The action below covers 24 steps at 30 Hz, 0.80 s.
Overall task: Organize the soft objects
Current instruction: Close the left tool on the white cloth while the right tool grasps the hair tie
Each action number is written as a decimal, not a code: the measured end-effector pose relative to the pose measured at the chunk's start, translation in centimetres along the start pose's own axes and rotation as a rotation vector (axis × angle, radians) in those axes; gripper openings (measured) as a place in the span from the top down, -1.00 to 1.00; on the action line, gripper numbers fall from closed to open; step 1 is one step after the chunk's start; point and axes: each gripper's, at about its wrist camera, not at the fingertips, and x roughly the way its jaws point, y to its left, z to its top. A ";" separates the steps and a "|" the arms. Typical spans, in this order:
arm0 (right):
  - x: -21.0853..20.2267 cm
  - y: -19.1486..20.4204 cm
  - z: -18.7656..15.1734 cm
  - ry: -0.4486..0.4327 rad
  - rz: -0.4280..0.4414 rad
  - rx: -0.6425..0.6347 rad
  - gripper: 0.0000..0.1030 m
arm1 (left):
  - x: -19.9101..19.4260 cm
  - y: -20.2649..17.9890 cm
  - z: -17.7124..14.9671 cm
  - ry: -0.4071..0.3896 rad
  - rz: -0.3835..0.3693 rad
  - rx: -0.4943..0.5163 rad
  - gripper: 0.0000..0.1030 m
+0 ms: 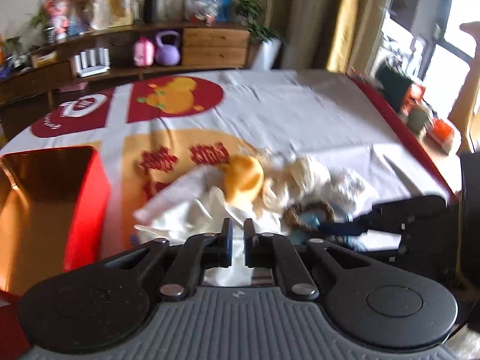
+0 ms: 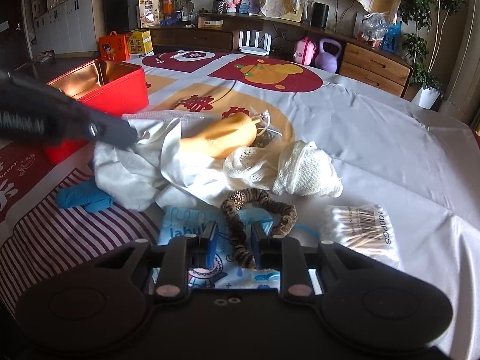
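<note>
A pile of soft things lies on the table: a crumpled white cloth (image 2: 132, 165), an orange squishy toy (image 2: 222, 138), white mesh pouches (image 2: 303, 168), a blue glove (image 2: 84, 199) and a brown leopard scrunchie (image 2: 258, 207). My left gripper (image 1: 238, 228) hovers over the white cloth (image 1: 180, 219) with a narrow gap between its pads. From the right wrist view its tip (image 2: 133, 138) sits at the cloth's raised edge. My right gripper (image 2: 234, 237) stands open around one strand of the scrunchie, above a blue printed packet (image 2: 183, 225). That strand rests near the right pad, clear of the left one.
An open red tin box (image 2: 120, 90) with a gold inside stands at the left of the table (image 1: 300, 114). A bag of cotton swabs (image 2: 360, 225) lies right of the scrunchie. Shelves, plants and a purple kettlebell (image 2: 328, 55) stand beyond the table's far edge.
</note>
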 end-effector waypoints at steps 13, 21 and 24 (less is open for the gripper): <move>0.1 -0.6 0.1 0.009 0.018 0.016 0.53 | 3.6 -1.3 -0.9 0.020 0.062 0.142 -0.60; 0.2 -0.5 0.2 0.013 0.005 0.016 0.59 | 4.9 -2.3 -1.9 0.041 0.130 0.243 0.24; 0.1 -0.5 0.2 0.009 -0.009 0.014 0.69 | 4.5 -2.0 -1.9 0.026 0.135 0.231 0.45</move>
